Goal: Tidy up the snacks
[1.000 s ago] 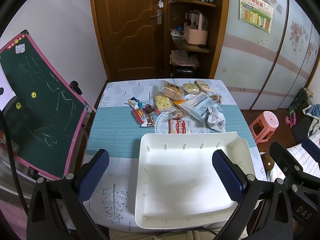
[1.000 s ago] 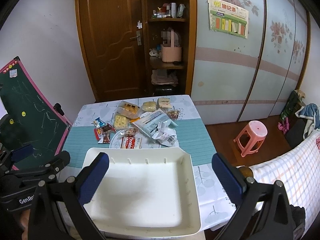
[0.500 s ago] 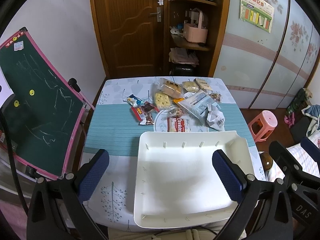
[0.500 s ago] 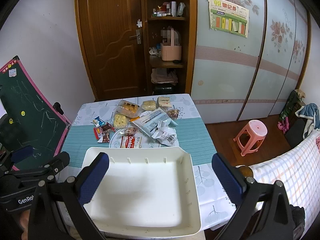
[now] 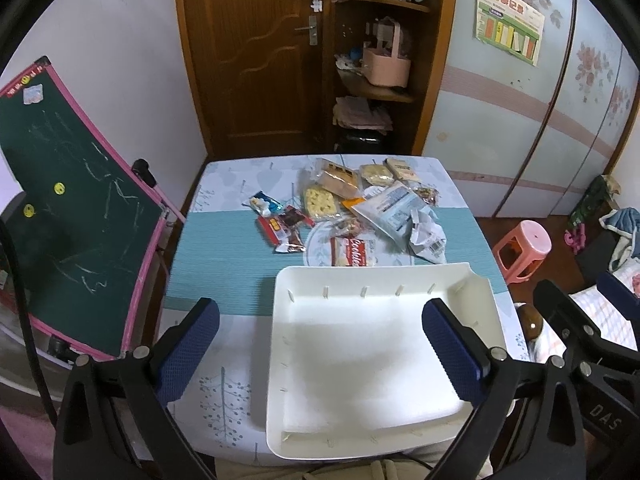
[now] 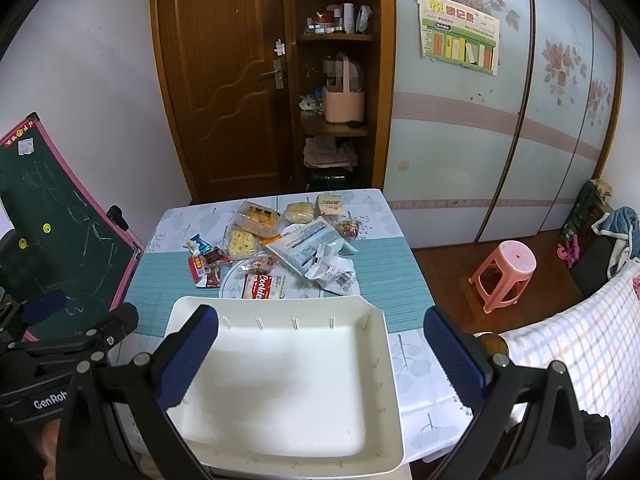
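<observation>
An empty white tray (image 5: 376, 364) (image 6: 288, 384) lies on the near half of the table. Beyond it a loose pile of snack packets is spread: a red-and-white cookie pack (image 5: 352, 252) (image 6: 262, 286), yellow crackers (image 5: 320, 201) (image 6: 241, 242), a pale blue bag (image 5: 394, 208) (image 6: 306, 246), small red packets (image 5: 286, 226) (image 6: 208, 266) and a crumpled white wrapper (image 5: 428, 236) (image 6: 332, 270). My left gripper (image 5: 320, 344) hovers open over the tray's near-left side. My right gripper (image 6: 320, 348) hovers open over the tray's right side. Neither holds anything.
The table (image 5: 224, 248) has a teal striped runner. A green chalkboard (image 5: 60, 208) leans at the left edge. A pink stool (image 6: 504, 276) stands on the floor to the right, a checked cloth (image 6: 572, 340) near it. A wooden door and shelves (image 5: 376, 60) stand behind.
Both views have shifted slightly: the table and tray sit a touch lower and farther in the left wrist view. Nothing on the table moved, and both grippers stayed open.
</observation>
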Demonstrator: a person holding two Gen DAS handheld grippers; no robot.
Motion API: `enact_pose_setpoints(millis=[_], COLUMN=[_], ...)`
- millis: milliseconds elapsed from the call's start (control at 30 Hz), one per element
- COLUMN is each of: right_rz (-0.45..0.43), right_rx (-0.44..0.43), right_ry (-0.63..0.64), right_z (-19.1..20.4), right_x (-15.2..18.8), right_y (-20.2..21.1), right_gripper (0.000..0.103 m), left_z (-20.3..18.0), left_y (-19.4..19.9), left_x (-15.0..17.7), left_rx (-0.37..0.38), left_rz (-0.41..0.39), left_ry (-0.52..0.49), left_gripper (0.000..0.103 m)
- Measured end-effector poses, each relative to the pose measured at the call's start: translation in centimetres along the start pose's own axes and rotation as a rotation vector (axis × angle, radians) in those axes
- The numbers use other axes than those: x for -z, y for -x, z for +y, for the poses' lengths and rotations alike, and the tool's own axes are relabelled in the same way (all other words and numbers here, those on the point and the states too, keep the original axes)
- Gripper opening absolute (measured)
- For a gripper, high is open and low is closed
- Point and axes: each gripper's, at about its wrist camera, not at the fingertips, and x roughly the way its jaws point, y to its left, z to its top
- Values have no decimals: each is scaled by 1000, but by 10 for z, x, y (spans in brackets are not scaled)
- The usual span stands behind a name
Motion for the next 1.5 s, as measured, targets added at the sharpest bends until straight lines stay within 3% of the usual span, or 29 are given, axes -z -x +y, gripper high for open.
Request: enact_pose_setpoints(millis=[533, 800, 933, 1167, 1267, 1367, 1500], right_rz=[4, 2, -2, -66, -106, -125, -50], right_rx=[-5, 3, -25, -17, 0, 71, 57], right_ry=[3, 26, 15, 42, 65, 103, 129], right_z=[-1, -1, -7, -26, -29, -30, -34], right_x=[-3, -15, -29, -77, -98, -122, -146], right_y=[1, -3, -4, -12, -16, -30, -68], right_gripper=[103, 103, 103, 103, 103, 103, 103], left_z=[8, 14, 26, 63, 81, 92, 100], left_y=[-7, 5, 4, -1, -7, -18, -47], left_x=[-15, -30, -45, -91, -123, -152, -183], left_rx=[38, 35, 58, 111, 91, 27, -36], left_rz=[18, -113, -149, -200, -198, -209, -232], left_ry=[-8, -5, 64, 84, 87, 73, 18], left_gripper=[98, 98, 98, 98, 98, 99, 100])
